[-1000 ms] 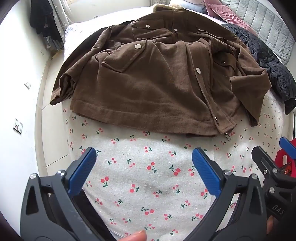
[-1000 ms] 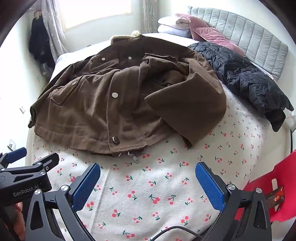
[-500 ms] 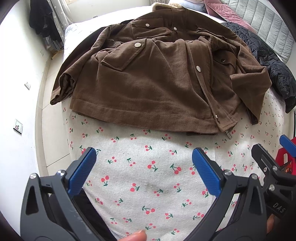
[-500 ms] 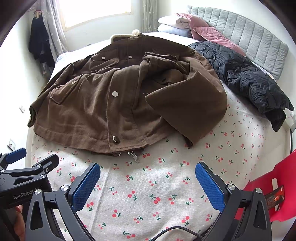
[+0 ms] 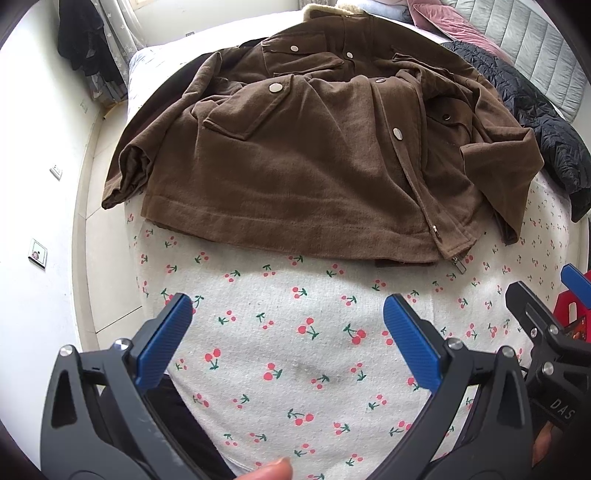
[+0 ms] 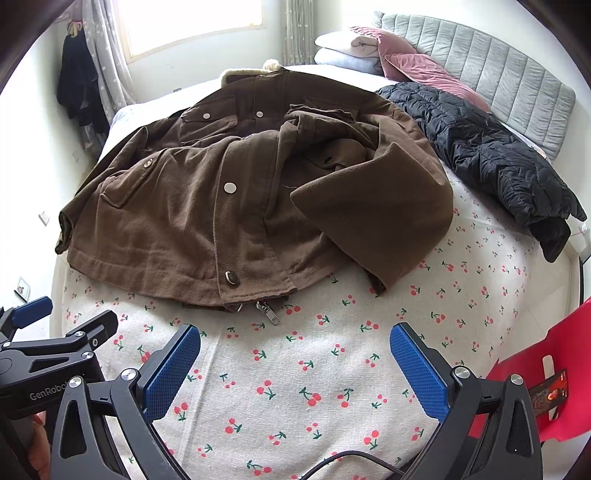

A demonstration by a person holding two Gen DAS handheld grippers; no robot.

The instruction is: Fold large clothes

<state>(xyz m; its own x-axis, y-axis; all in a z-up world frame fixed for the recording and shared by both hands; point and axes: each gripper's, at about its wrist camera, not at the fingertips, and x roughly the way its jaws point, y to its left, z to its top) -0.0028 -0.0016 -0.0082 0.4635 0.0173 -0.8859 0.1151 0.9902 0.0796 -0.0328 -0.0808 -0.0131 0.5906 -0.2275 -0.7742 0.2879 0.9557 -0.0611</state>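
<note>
On the bed: a brown jacket (image 5: 314, 158) lies front-up across the cherry-print sheet (image 5: 295, 350), hem toward the cameras and fleece-trimmed collar toward the far side.
Lay of the jacket: one sleeve (image 6: 373, 218) is folded in over the front; the other sleeve (image 5: 125, 173) trails toward the bed's edge. The front is closed only loosely, and the zipper pull (image 6: 266, 310) hangs past the hem.
Left gripper (image 5: 288, 325): jaws wide apart, holding nothing, hovering over bare sheet just short of the hem.
Right gripper (image 6: 295, 354): also wide and empty, near the zipper end of the hem.
Handling: the cloth looks thick and heavy but fully limp, so I judge it will sag and drag rather than hold a crease; the snaps and zipper add small hard lumps.
Where to grip: the doubled hem corners or the sleeve cuffs look the firmest, and a bite through both layers should keep the front from sliding open.
Surface: the sheet is soft and may bunch if the jacket is dragged.
Room: a black puffer jacket (image 6: 491, 162) lies just beside the brown one, with pillows (image 6: 369, 51) and a grey padded headboard (image 6: 491, 81) behind it, a window (image 6: 192, 26) beyond, and something red (image 6: 554, 376) at the right edge.
</note>
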